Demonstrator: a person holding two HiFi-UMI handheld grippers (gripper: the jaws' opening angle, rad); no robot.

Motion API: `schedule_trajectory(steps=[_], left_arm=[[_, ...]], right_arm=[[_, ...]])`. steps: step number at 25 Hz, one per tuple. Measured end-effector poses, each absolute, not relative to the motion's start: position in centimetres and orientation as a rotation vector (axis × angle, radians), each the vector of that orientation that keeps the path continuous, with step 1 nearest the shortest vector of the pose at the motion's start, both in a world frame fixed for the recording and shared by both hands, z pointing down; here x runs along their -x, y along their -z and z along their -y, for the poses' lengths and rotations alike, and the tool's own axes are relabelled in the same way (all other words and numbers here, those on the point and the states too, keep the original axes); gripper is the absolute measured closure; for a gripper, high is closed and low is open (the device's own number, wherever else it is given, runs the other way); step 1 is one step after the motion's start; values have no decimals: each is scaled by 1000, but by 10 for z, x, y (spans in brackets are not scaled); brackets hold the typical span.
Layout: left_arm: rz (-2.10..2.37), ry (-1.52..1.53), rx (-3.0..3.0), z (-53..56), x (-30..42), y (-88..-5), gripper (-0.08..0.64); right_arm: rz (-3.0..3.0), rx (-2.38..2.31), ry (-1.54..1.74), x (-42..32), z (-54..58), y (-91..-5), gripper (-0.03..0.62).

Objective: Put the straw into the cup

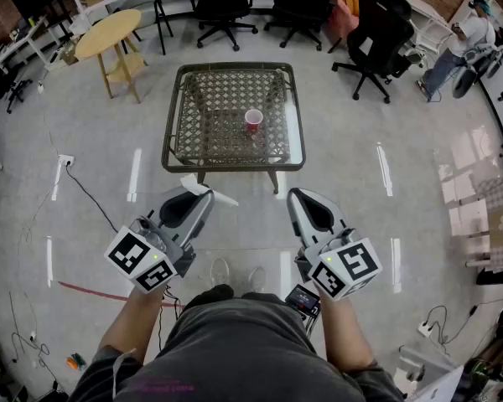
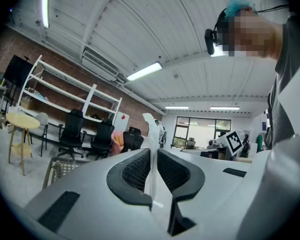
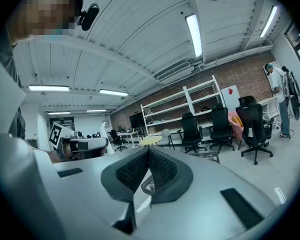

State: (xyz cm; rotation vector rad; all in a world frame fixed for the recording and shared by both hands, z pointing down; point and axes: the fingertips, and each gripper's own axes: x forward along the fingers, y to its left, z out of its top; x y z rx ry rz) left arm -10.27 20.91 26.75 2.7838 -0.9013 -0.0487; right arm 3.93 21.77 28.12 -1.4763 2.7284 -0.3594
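The red cup [image 1: 253,120] stands upright on the glass-topped wicker table [image 1: 189,153], well ahead of both grippers. My left gripper [image 1: 199,199] is held at waist height, short of the table, shut on a white straw [image 1: 215,194] that lies crosswise in its tips. In the left gripper view the straw [image 2: 150,134] rises between the closed jaws of that gripper [image 2: 153,154]. My right gripper [image 1: 298,199] hovers beside it, shut with nothing in it; the right gripper view shows the same gripper [image 3: 149,153] with its pads pressed together. The cup is hidden in both gripper views.
Black office chairs [image 1: 222,2] stand behind the table, with a round yellow table [image 1: 109,33] at far left. A person [image 1: 461,44] stands at far right. Cables [image 1: 84,191] and a red line [image 1: 92,291] cross the floor. White shelving [image 3: 190,104] lines the brick wall.
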Motion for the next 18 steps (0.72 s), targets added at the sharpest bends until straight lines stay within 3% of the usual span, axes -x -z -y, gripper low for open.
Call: schedule_trajectory(steps=[18], left_arm=[[933, 43, -2765, -212, 87, -281, 511]], right_arm=[[-2751, 1425, 425, -52, -224, -301, 577]])
